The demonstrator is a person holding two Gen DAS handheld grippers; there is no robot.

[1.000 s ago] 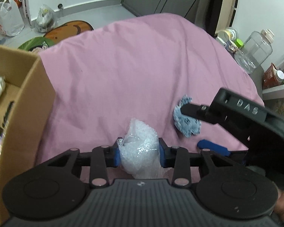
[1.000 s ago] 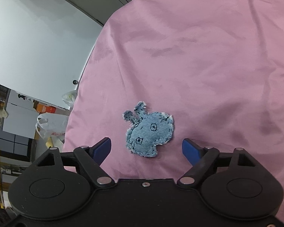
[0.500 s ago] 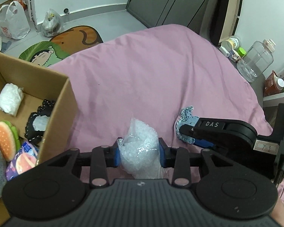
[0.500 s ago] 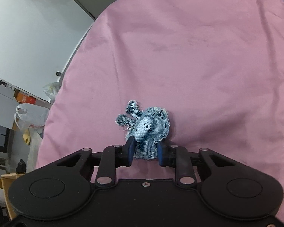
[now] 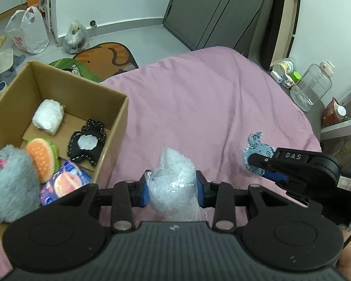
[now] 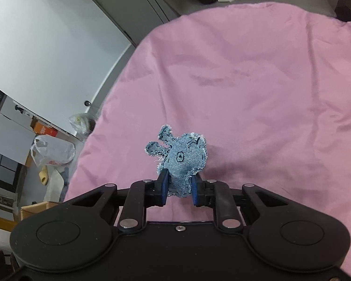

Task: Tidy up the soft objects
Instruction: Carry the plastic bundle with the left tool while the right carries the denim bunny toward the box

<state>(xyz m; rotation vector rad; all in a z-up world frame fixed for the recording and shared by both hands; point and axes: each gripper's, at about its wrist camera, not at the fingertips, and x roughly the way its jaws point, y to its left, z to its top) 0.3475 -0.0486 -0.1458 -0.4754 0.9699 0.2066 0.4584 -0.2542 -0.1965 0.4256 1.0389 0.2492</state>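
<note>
Left tool [image 5: 173, 190] clenched on a clear bag of white filling [image 5: 174, 182], both blue pads pressed into its sides; bag sits at 6 o'clock in the left wrist view, above the pink bed sheet [image 5: 210, 98]. Right tool [image 6: 179, 190] clamped tight on a small denim animal toy [image 6: 181, 164], gripped by its lower half, ears pointing toward 10 o'clock; toy appears clear of the sheet, a shadow just beside it at 3 o'clock. From the left wrist view the same toy shows at 3 o'clock, in the right tool's black fingers. Open cardboard box [image 5: 114, 126] at 9 o'clock on the bed's edge, holding a white wrapped bundle [image 5: 48, 116], a black studded pouch [image 5: 87, 141], an orange-and-green plush [image 5: 42, 159], a grey fluffy item [image 5: 10, 178] and a printed packet [image 5: 65, 183]. Clear plastic jug [image 5: 312, 90] at 2 o'clock, beyond the bed.
</note>
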